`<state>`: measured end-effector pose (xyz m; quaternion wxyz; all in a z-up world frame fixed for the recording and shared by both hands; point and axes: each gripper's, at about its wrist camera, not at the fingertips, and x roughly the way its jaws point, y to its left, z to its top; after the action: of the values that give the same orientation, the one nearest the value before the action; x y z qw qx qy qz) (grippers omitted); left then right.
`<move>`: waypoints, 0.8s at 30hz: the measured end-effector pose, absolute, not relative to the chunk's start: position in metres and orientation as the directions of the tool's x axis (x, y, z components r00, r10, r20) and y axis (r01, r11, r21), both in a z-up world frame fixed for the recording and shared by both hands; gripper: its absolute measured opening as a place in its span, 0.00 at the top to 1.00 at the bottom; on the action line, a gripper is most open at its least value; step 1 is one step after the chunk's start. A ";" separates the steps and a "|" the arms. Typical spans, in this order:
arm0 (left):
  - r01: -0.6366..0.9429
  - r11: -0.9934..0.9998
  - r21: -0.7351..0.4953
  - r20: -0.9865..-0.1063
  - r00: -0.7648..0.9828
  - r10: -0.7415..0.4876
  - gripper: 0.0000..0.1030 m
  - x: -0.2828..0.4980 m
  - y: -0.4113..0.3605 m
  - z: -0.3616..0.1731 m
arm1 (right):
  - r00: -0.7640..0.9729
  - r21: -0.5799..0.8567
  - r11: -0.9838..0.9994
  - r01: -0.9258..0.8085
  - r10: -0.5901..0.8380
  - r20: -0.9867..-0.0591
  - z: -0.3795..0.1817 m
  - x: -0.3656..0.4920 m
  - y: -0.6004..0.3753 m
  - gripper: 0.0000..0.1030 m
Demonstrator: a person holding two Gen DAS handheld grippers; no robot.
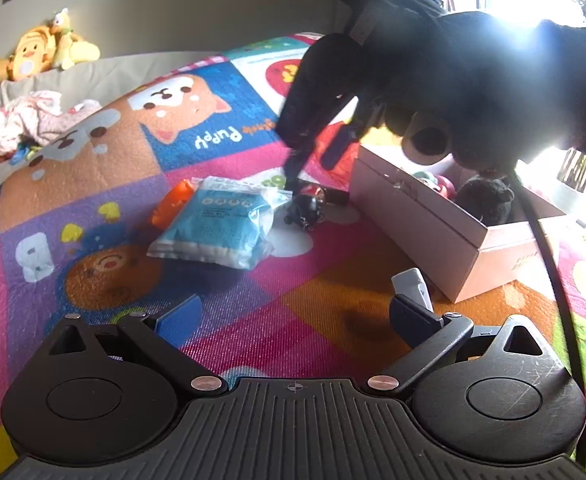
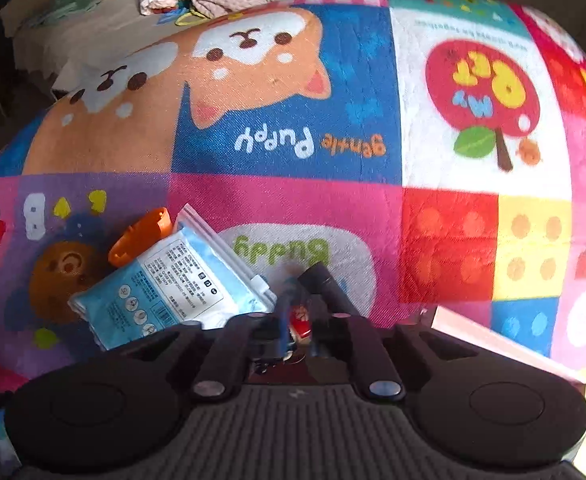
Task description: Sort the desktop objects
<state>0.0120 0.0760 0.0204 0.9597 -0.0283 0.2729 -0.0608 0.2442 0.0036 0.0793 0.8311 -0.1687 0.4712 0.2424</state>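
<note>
Two grippers: right gripper [image 1: 293, 176] nearly closed around small toy [image 1: 307, 204], grip unclear; centre it first. Left gripper [image 1: 293, 304] wide open, empty, near box [image 1: 433, 232].

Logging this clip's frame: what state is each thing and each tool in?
Left tool: open, empty, above the mat.
Right tool: fingers narrowed around the small black and red toy; grip unclear.
Blue zip pouch: flat on the mat, sealed.
Orange item: partly under the pouch.
Pink box: open, holding toys.
</note>
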 end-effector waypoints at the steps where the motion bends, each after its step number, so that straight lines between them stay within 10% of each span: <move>1: 0.100 0.991 -0.090 -0.522 0.843 -0.133 0.01 0.012 0.077 0.020 | 0.426 -0.028 0.844 -0.536 0.242 -0.872 0.076 0.248 0.003 0.49; 11: 0.109 0.988 -0.106 -0.523 0.840 -0.149 0.01 0.013 0.080 0.020 | 0.379 -0.059 0.846 -0.530 0.173 -0.909 0.041 0.236 0.014 0.68; 24: 0.119 0.989 -0.085 -0.523 0.840 -0.146 0.00 0.013 0.076 0.021 | 0.374 0.194 0.771 -0.607 0.492 -0.786 0.116 0.091 -0.109 0.73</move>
<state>0.0128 0.0756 0.0206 0.9588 -0.0243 0.2744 -0.0692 0.0911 -0.1091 0.1165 0.8265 -0.0637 0.4500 0.3323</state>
